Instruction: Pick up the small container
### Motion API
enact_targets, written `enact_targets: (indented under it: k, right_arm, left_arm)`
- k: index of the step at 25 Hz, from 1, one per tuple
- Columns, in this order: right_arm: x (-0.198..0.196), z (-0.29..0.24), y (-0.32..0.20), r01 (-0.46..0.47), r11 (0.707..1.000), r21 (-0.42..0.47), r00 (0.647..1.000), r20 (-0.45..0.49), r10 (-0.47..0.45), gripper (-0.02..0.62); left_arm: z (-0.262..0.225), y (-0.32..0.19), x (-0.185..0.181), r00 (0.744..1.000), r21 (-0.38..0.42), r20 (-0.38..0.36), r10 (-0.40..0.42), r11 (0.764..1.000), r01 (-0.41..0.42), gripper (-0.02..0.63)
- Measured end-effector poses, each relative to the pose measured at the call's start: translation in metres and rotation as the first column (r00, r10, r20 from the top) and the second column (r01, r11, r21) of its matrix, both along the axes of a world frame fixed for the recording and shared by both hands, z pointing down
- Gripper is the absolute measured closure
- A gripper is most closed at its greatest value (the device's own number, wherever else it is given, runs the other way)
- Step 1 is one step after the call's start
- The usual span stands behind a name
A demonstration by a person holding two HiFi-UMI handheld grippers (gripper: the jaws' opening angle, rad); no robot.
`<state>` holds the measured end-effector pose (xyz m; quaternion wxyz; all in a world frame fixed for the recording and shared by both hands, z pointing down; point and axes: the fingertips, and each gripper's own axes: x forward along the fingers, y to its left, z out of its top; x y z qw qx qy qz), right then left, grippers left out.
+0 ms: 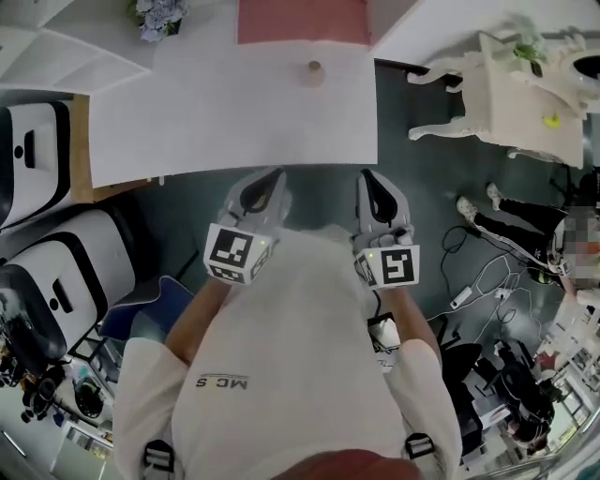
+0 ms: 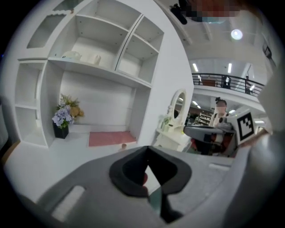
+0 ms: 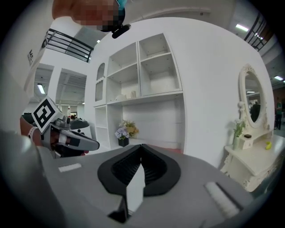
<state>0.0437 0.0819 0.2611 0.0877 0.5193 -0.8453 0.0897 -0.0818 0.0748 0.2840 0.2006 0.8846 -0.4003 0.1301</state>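
Note:
The small container (image 1: 312,72), a little tan pot, stands on the white desk (image 1: 187,122) just in front of a pink mat (image 1: 302,21). In the left gripper view the small container (image 2: 124,146) peeks over the jaws beside the pink mat (image 2: 109,138). My left gripper (image 1: 266,185) and right gripper (image 1: 372,187) hover side by side over the desk's near edge, well short of the container. Both point toward it. The jaws of the left gripper (image 2: 147,151) and of the right gripper (image 3: 141,149) are shut with nothing held.
A pot of flowers (image 1: 157,17) stands at the desk's back left, under white shelves (image 2: 102,49). A white vanity table (image 1: 525,89) with a mirror (image 3: 251,95) stands to the right. White cases (image 1: 37,159) sit on the left. A person (image 1: 525,225) and cables (image 1: 478,281) are at the right.

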Motion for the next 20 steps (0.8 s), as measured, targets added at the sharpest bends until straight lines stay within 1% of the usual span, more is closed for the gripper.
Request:
enact_targets:
  k: [2,5,9,12,15,20]
  right_arm:
    - [-0.006,0.002,-0.028,-0.012,1.000,0.003,1.000,-0.005,0.012,0.609]
    - [-0.010,0.004,-0.058,0.003,1.000,0.001,1.000,0.004,-0.003,0.609]
    - [-0.013,0.013,-0.082,0.032,0.999,-0.006,0.999,0.014,-0.032,0.609]
    - [-0.013,0.014,-0.103,0.022,0.999,0.024,0.999,0.047,-0.023,0.609]
    - [-0.014,0.020,-0.123,0.011,0.999,0.042,0.997,0.076,-0.014,0.609]
    - [-0.002,0.048,-0.143,0.005,1.000,0.027,0.997,0.072,-0.007,0.609]
  left_arm:
    - [0.002,-0.028,-0.006,1.000,0.004,0.007,0.019,1.000,-0.019,0.606]
    - [0.008,-0.060,-0.003,0.999,0.014,0.022,0.040,0.999,-0.040,0.606]
    - [0.021,-0.083,0.008,0.997,0.017,0.040,0.071,0.997,-0.071,0.606]
    - [0.034,-0.099,0.018,0.993,0.022,0.071,0.093,0.995,-0.095,0.606]
    - [0.047,-0.115,0.024,0.995,0.021,0.068,0.076,0.997,-0.078,0.606]
    - [0.070,-0.141,0.042,0.994,0.049,0.089,0.064,0.996,-0.068,0.606]
